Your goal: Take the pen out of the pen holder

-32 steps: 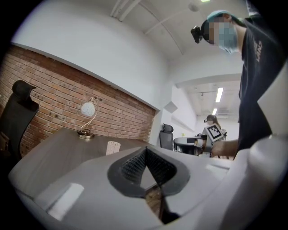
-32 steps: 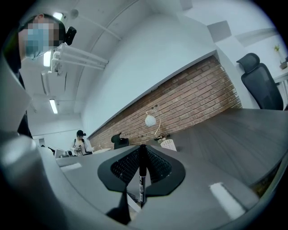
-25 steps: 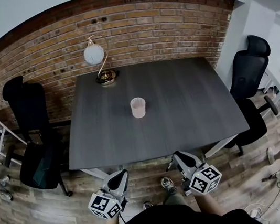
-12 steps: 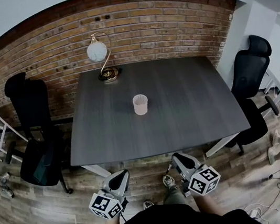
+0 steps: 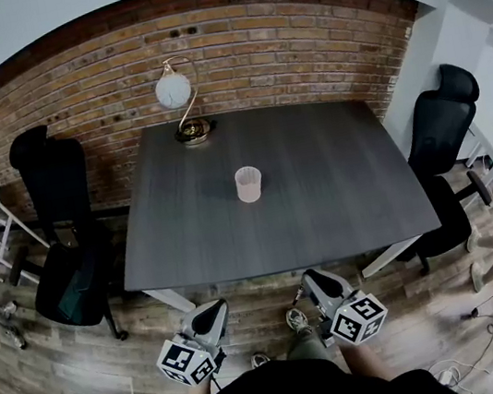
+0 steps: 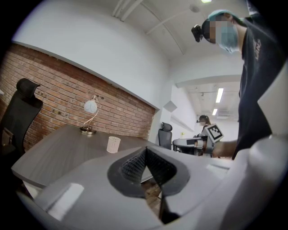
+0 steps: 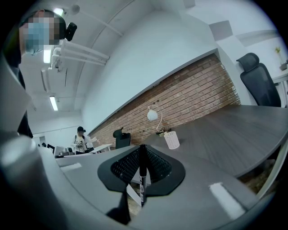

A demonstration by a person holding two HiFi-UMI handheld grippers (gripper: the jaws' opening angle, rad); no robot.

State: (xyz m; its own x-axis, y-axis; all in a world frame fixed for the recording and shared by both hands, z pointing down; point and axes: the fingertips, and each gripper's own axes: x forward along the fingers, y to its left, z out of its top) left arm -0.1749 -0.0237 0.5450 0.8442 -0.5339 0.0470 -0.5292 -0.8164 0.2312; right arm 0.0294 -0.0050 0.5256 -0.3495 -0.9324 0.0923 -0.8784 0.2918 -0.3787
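— Entry one, the grippers?
— Right gripper (image 7: 141, 157): we list its jaws closed narrowly on a black pen (image 7: 142, 177), held upright; left gripper (image 6: 145, 157): jaws together, nothing between them.
— Entry two, the pen holder?
— Pen holder (image 5: 248, 184): white mesh cup, mid-table (image 5: 350, 202); both grippers well apart, off the near edge; lamp (image 5: 175, 91) at the far edge.

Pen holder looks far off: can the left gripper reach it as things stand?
Probably not yet: nothing blocks it, but the left gripper is short of the table edge and the pen holder stands mid-table.
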